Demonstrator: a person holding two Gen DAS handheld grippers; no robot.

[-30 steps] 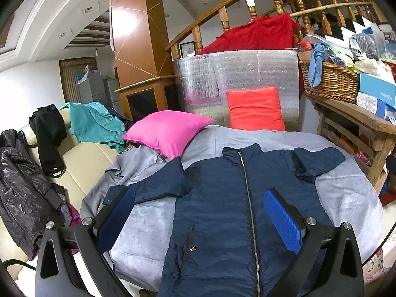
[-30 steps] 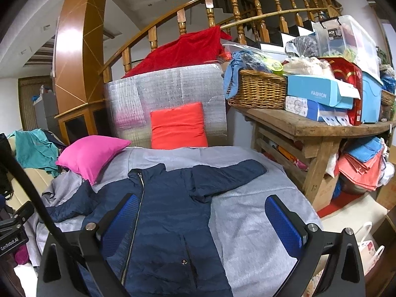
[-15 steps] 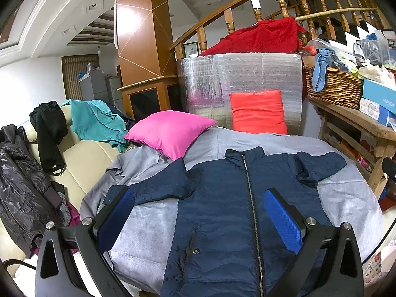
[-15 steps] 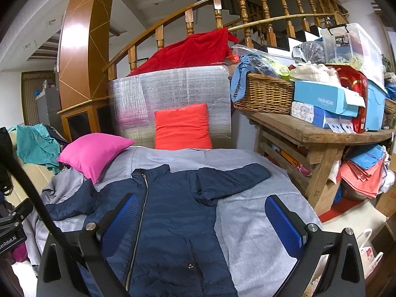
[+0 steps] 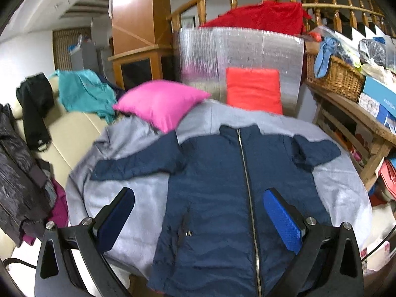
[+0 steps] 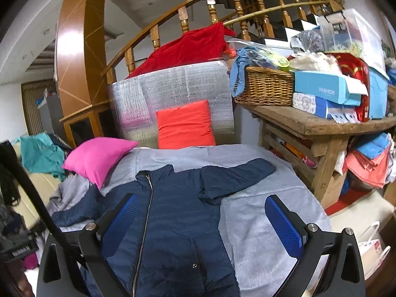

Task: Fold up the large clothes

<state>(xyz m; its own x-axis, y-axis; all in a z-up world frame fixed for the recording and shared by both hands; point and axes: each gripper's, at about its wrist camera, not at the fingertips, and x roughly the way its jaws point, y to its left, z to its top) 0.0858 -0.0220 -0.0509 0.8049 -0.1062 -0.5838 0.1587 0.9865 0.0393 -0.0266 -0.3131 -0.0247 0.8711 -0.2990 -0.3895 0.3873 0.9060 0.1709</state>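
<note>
The jacket's [image 5: 222, 185] hem is cut off below both views. 1 jacket, 2 pillows on the grey cover [image 6: 267, 220]. Left gripper [image 5: 198, 219] and right gripper [image 6: 201, 225] gape, holding nothing.

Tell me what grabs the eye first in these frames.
The navy quilted zip jacket lies front up, sleeves spread, on the grey cloth-covered table, between both open grippers. Beyond its collar, a bright pink cushion sits at the table's far left and an orange-red cushion leans on a silver foil panel.
</note>
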